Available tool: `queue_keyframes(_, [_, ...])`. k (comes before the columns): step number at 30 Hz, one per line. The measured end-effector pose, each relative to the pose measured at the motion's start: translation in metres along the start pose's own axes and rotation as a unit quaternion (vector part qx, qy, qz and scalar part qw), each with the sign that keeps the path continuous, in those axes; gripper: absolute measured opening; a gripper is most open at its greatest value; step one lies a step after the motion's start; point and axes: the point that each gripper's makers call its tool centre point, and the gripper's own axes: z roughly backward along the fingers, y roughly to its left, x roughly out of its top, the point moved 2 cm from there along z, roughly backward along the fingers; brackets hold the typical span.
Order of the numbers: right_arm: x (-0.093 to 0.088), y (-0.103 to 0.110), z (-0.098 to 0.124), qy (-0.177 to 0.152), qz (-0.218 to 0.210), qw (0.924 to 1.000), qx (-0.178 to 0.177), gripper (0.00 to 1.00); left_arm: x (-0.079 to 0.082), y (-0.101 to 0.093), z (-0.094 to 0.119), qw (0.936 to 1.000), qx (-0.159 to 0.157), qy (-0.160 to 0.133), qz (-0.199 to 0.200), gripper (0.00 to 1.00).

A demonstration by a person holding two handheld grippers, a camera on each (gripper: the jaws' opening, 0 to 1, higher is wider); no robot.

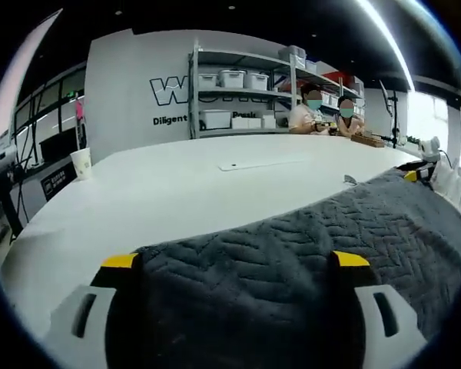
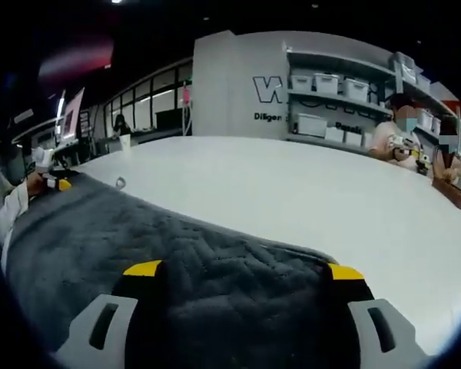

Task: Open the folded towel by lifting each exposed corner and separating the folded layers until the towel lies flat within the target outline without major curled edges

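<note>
A dark grey quilted towel (image 1: 292,246) lies on the white table (image 1: 169,192). Its near edge fills the gap between the yellow-tipped jaws of my left gripper (image 1: 234,261), which stand wide apart, open. The cloth runs right to my right gripper (image 1: 416,174) at its far end. In the right gripper view the same towel (image 2: 138,238) sits between the spread jaws of my right gripper (image 2: 242,269), also open. It stretches left to the left gripper (image 2: 59,183), held by a hand in a white sleeve. I cannot tell whether any layer is folded.
A paper cup (image 1: 81,163) stands near the table's left edge. A thin flat white sheet (image 1: 257,163) and a small metal piece (image 1: 349,179) lie beyond the towel. Shelving with bins (image 1: 238,92) and two seated people (image 1: 326,115) are at the far side.
</note>
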Motion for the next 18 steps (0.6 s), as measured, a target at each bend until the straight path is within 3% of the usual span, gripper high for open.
queue_keyframes(8, [0.002, 0.002, 0.001, -0.004, -0.019, 0.9998, 0.000, 0.82, 0.001, 0.000, 0.000, 1.0000, -0.001, -0.003, 0.000, 0.98])
queue_keyframes(12, [0.007, 0.005, 0.004, -0.019, -0.055, 0.9983, 0.008, 0.85, 0.001, 0.000, 0.001, 1.0000, -0.003, -0.002, 0.000, 0.98])
queue_keyframes(18, [0.009, 0.017, 0.010, -0.008, -0.044, 0.9990, 0.008, 0.93, 0.009, -0.002, 0.010, 0.9998, -0.003, -0.010, 0.015, 0.99])
